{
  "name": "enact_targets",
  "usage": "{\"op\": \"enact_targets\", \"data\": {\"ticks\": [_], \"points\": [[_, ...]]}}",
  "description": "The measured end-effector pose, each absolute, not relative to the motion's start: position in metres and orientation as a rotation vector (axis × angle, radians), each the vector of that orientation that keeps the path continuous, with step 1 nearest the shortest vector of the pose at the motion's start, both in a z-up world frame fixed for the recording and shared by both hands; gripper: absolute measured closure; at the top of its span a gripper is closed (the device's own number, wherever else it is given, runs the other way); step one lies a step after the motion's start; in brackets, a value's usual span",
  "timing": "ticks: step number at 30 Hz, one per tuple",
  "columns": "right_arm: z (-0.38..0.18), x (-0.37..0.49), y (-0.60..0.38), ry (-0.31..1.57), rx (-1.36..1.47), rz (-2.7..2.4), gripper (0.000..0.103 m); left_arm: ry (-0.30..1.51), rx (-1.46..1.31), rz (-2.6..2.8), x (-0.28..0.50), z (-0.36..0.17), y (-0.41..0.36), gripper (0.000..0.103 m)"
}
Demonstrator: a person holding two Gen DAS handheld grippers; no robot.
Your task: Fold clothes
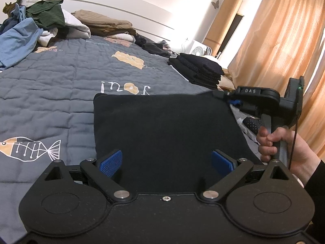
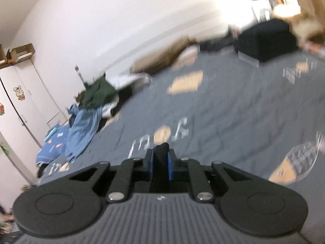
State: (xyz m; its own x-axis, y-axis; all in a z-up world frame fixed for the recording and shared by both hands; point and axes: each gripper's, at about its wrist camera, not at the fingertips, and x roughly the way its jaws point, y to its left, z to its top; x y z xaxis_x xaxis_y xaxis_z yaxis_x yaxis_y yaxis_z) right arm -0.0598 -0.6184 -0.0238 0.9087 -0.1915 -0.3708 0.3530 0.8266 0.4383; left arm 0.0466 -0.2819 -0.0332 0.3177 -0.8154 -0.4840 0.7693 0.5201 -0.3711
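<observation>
White stitched letters on the grey quilt (image 1: 61,77) lie just beyond the open left gripper (image 1: 166,162), past the dark folded garment (image 1: 162,134); upside down from here, they look like "inoj", a yellow blob standing for one letter. The right gripper (image 1: 233,99), seen from the side at the garment's far right corner, bears small raised letters reading roughly "DAS". The right wrist view is too blurred to read.

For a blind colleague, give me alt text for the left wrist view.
A folded black garment lies on a grey quilted bedspread between the left gripper's open blue fingers. The right gripper pinches its far right corner.
</observation>
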Motion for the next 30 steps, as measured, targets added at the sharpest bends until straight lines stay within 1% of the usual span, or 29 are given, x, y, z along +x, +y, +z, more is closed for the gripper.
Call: {"op": "enact_targets", "data": {"ticks": [4,8,10,11,12,13,15,17,20,30], "points": [[-0.023,-0.052,-0.603,0.278,0.396,-0.294,0.089,0.679,-0.082,-1.045,0.046,-0.032,-0.281,0.008],[-0.042,-0.035,-0.611,0.418,0.456,-0.316,0.085,0.678,-0.082,-1.045,0.045,-0.031,-0.281,0.008],[-0.043,-0.033,-0.621,0.509,0.519,-0.332,0.078,0.672,-0.081,-1.047,0.044,-0.030,-0.280,0.008],[-0.043,-0.034,-0.626,0.546,0.555,-0.332,0.069,0.669,-0.081,-1.049,0.044,-0.028,-0.280,0.008],[-0.042,-0.038,-0.630,0.567,0.589,-0.322,0.062,0.668,-0.085,-1.049,0.044,-0.028,-0.280,0.008],[-0.042,-0.041,-0.633,0.590,0.616,-0.311,0.059,0.668,-0.088,-1.049,0.044,-0.027,-0.279,0.008],[-0.040,-0.047,-0.637,0.643,0.647,-0.290,0.048,0.668,-0.089,-1.052,0.044,-0.028,-0.279,0.008],[-0.039,-0.053,-0.637,0.679,0.656,-0.274,0.044,0.668,-0.082,-1.054,0.044,-0.028,-0.280,0.008],[-0.039,-0.062,-0.628,0.720,0.652,-0.234,0.042,0.669,-0.077,-1.057,0.043,-0.028,-0.281,0.008],[-0.043,-0.071,-0.592,0.801,0.595,-0.126,0.042,0.665,-0.043,-1.075,0.036,-0.030,-0.288,0.007]]}}
